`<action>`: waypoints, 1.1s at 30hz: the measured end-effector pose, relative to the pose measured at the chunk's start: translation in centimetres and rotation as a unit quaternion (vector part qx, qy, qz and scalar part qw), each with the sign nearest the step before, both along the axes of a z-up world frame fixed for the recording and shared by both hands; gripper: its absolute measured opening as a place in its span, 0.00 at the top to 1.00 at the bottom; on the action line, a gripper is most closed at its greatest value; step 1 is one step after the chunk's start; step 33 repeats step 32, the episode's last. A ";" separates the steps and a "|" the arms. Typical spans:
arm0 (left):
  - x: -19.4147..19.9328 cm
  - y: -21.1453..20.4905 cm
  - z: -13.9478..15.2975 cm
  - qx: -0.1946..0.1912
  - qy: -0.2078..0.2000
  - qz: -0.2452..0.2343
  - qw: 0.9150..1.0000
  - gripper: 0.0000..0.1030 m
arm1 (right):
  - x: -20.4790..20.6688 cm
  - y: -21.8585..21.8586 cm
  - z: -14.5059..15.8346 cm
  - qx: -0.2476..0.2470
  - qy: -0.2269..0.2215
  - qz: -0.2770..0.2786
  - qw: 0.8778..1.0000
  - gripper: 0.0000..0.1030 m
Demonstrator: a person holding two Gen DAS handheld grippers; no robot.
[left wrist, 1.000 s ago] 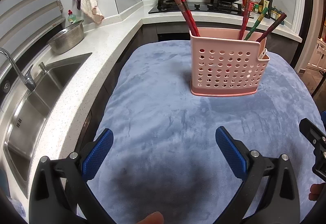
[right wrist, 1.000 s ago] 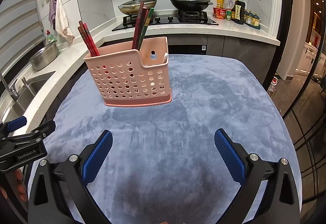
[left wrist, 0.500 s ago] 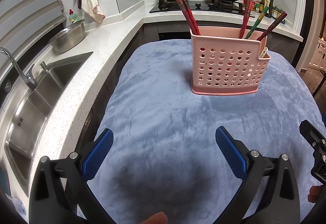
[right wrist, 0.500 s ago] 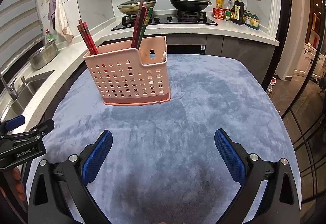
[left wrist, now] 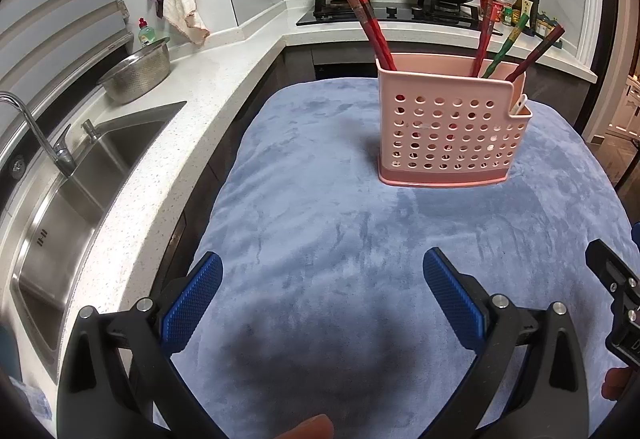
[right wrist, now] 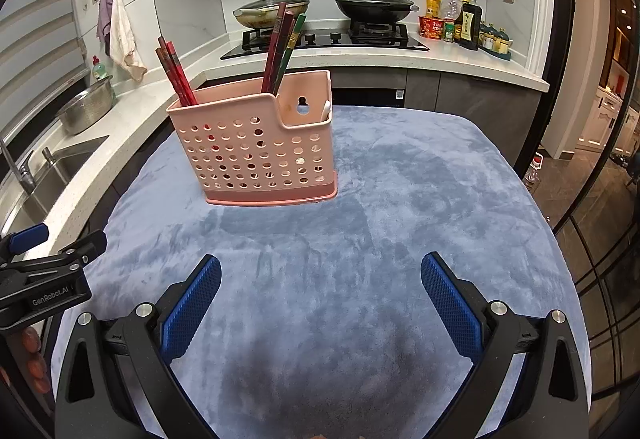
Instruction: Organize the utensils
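A pink perforated utensil holder (left wrist: 450, 135) stands upright on the blue cloth-covered table (left wrist: 320, 223); it also shows in the right wrist view (right wrist: 260, 155). Red chopsticks (left wrist: 370, 27) lean out of its left side, and red, green and dark chopsticks (left wrist: 504, 47) stand in its right part. A white utensil tip (left wrist: 519, 105) shows in its low corner pocket. My left gripper (left wrist: 320, 279) is open and empty, well short of the holder. My right gripper (right wrist: 320, 279) is open and empty, also short of it.
A white counter with a steel sink (left wrist: 60, 199) and a metal colander (left wrist: 138, 73) runs along the left. A stove with two lidded pans (right wrist: 324, 9) and bottles (right wrist: 464, 21) is behind the table. The table's right edge drops to the floor (right wrist: 580, 199).
Both grippers have stayed open and empty. Both views have drifted slightly, so the holder sits a little lower in the frames.
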State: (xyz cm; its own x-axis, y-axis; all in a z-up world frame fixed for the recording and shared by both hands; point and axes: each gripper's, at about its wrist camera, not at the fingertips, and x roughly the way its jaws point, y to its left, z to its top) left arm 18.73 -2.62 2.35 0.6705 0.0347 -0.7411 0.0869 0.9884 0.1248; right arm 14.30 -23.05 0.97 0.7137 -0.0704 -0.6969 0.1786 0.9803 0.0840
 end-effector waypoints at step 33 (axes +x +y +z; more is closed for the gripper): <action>-0.2 -0.4 0.2 0.006 -0.006 -0.007 1.000 0.07 | -0.1 0.0 -0.3 0.000 0.011 -0.008 1.000 0.06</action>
